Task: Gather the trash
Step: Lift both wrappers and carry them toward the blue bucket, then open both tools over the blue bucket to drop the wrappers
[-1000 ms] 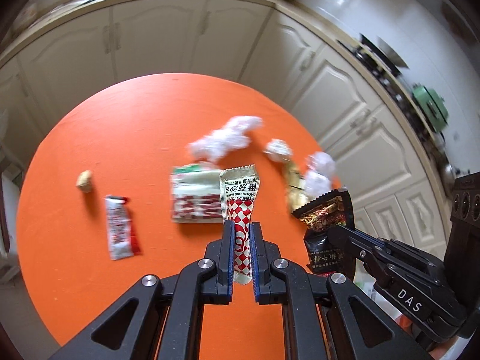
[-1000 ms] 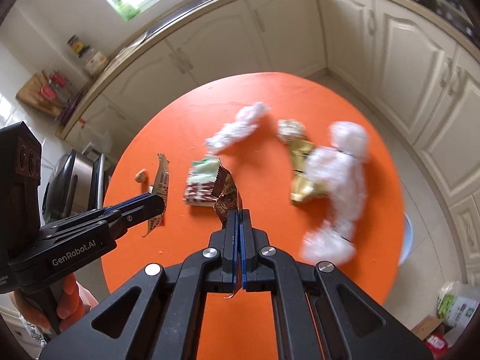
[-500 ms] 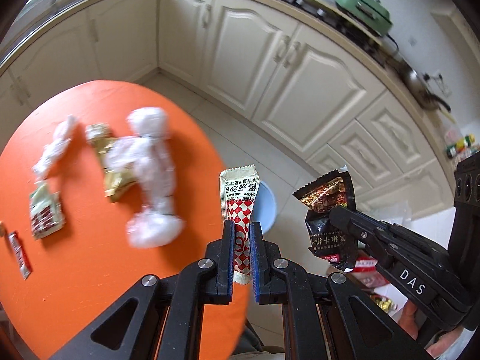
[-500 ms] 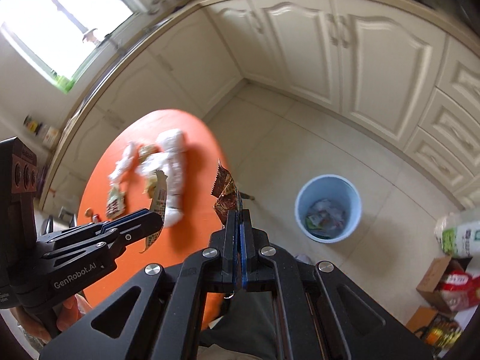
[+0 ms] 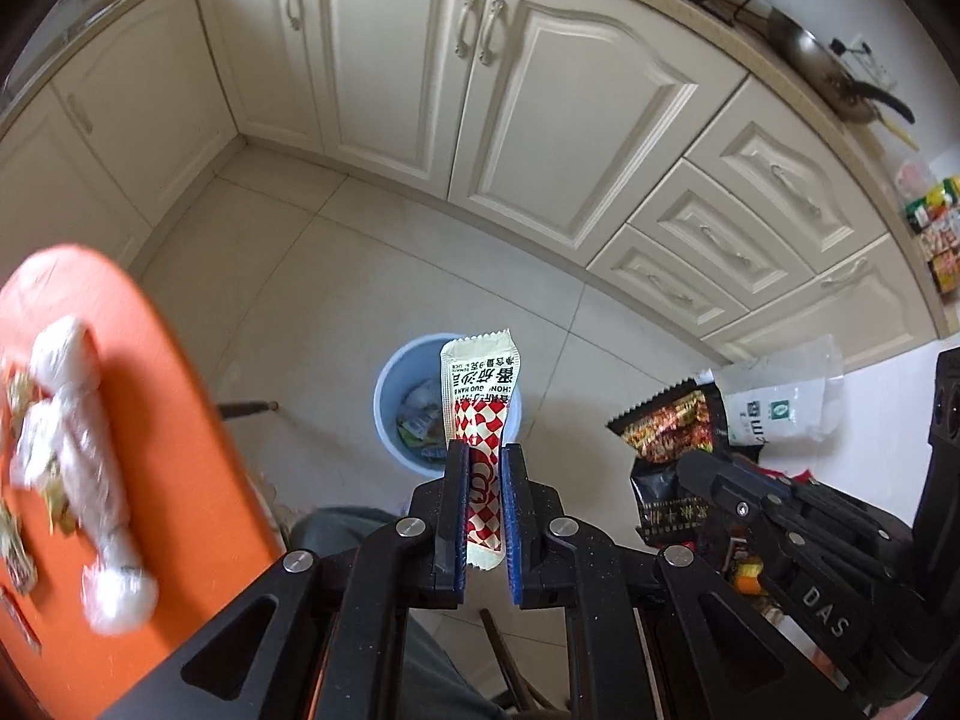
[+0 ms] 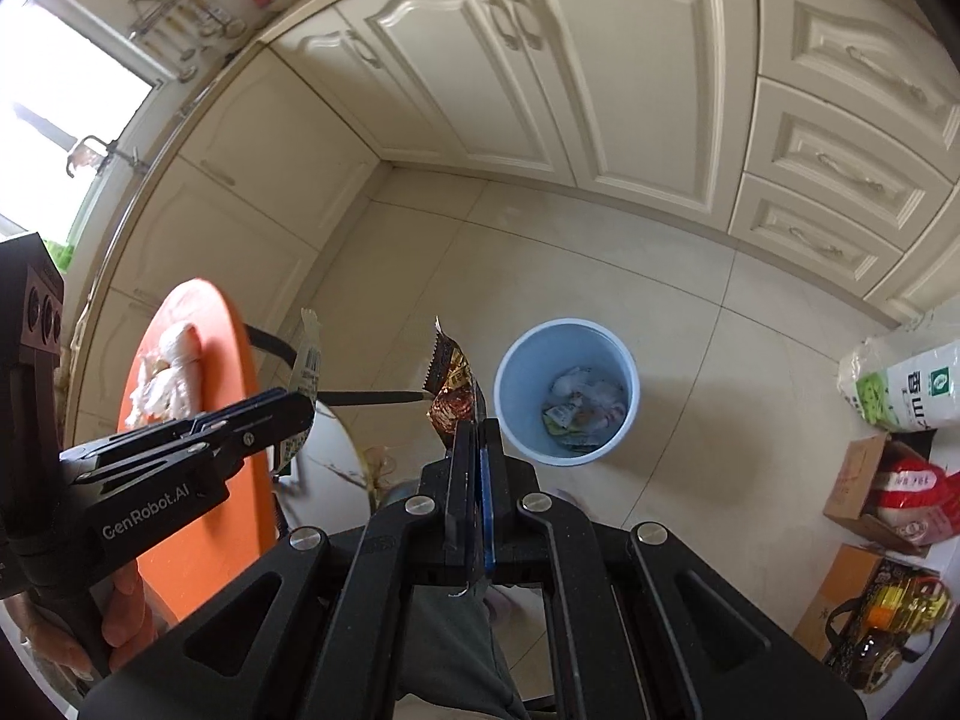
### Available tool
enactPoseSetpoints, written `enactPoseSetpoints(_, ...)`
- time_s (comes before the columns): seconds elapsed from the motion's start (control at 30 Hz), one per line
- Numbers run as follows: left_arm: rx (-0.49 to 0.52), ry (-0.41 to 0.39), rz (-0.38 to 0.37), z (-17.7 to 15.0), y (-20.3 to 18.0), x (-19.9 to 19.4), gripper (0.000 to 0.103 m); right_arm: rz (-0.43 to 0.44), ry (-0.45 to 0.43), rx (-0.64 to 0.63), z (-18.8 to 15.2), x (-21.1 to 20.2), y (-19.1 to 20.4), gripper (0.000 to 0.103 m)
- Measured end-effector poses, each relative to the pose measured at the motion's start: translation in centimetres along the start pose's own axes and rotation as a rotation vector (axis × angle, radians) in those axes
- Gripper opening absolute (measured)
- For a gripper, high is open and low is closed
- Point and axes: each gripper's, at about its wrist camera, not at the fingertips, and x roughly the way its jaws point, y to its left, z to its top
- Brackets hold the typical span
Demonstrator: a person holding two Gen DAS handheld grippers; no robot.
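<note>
My left gripper (image 5: 482, 459) is shut on a white sachet with a red checked pattern (image 5: 480, 414), held upright above the light blue bin (image 5: 387, 396) on the floor. My right gripper (image 6: 474, 429) is shut on a dark brown and gold snack wrapper (image 6: 451, 387), held just left of the bin (image 6: 567, 336), which holds several wrappers. The right gripper and its wrapper (image 5: 672, 426) also show at the right of the left wrist view. The left gripper and sachet (image 6: 306, 360) show at the left of the right wrist view.
The orange round table (image 5: 180, 420) lies to the left with a crumpled white plastic wrap (image 5: 66, 420) and other wrappers on it. Cream cabinets (image 5: 480, 90) line the walls. Bags and boxes (image 6: 900, 480) stand on the floor at the right.
Both grippers swung away from the table toward the floor with their wrappers still held. The bin has come from the edge of view to just below the fingertips.
</note>
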Motion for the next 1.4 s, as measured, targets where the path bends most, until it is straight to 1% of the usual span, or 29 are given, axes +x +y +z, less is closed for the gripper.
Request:
enactPoseSetpoints(0.03, 0.006, -0.008, 0.010, 0.8, -0.3, 0.9, 0.009, 0.000, 0.005, 0.009, 0.4, 0.4, -0.5, 0.000)
enactPoseSetpoints(0.07, 0.006, -0.016, 0.025, 1.7, -0.3, 1.7, 0.012, -0.001, 0.009, 0.015, 0.6, 0.6, -0.9, 0.000)
enactPoseSetpoints(0.13, 0.000, -0.001, 0.061, 3.0, -0.3, 3.3, 0.027, -0.003, 0.016, 0.028, 1.2, 1.3, -1.6, 0.000)
enactPoseSetpoints(0.17, -0.004, 0.011, 0.070, 3.4, -0.2, 4.0, 0.047, -0.004, 0.020, 0.033, 1.4, 1.6, -1.7, 0.000)
enactPoseSetpoints(0.2, -0.010, 0.017, 0.070, 4.0, 0.0, 4.7, 0.058, -0.004, 0.027, 0.038, 1.7, 2.0, -1.9, 0.000)
enactPoseSetpoints(0.27, -0.023, 0.012, 0.083, 4.5, 0.3, 5.8, 0.058, -0.003, 0.039, 0.044, 2.3, 3.0, -2.1, 0.001)
enactPoseSetpoints(0.33, -0.030, 0.020, 0.103, 4.9, 0.9, 6.8, 0.058, 0.002, 0.045, 0.036, 2.9, 3.9, -1.9, 0.005)
enactPoseSetpoints(0.37, -0.041, 0.026, 0.107, 5.1, 1.2, 7.3, 0.058, 0.012, 0.046, 0.033, 3.2, 4.4, -1.7, 0.006)
enactPoseSetpoints(0.47, -0.061, 0.037, 0.113, 5.4, 1.3, 8.1, 0.058, 0.027, 0.059, 0.052, 4.1, 5.4, -1.4, 0.012)
enactPoseSetpoints(0.5, -0.062, 0.034, 0.114, 5.1, 1.4, 7.8, 0.058, 0.025, 0.062, 0.054, 4.3, 5.5, -1.2, 0.019)
enactPoseSetpoints(0.53, -0.064, 0.031, 0.118, 5.2, 1.5, 7.9, 0.058, 0.019, 0.063, 0.053, 4.4, 5.6, -1.0, 0.031)
enactPoseSetpoints(0.6, -0.063, 0.025, 0.122, 4.7, 1.7, 7.4, 0.058, 0.000, 0.053, 0.041, 4.4, 5.4, -0.5, 0.045)
enactPoseSetpoints(0.63, -0.063, 0.023, 0.122, 4.6, 1.7, 7.3, 0.058, -0.011, 0.046, 0.035, 4.3, 5.3, -0.3, 0.046)
enactPoseSetpoints(0.8, -0.062, 0.012, 0.114, 3.4, 1.7, 6.3, 0.058, -0.028, 0.038, 0.024, 3.8, 4.7, 0.2, 0.047)
enactPoseSetpoints(0.97, -0.045, -0.007, 0.101, 1.6, 1.6, 4.3, 0.058, -0.051, 0.028, 0.019, 3.0, 3.5, 0.7, 0.047)
enactPoseSetpoints(1.23, -0.051, -0.054, 0.095, -2.7, 3.2, -1.1, 0.058, -0.059, -0.016, -0.016, 1.0, 0.8, 3.3, 0.047)
enactPoseSetpoints(1.4, -0.079, -0.097, 0.099, -5.9, 5.4, -5.4, 0.058, -0.061, -0.027, -0.055, -0.3, -0.3, 5.8, 0.047)
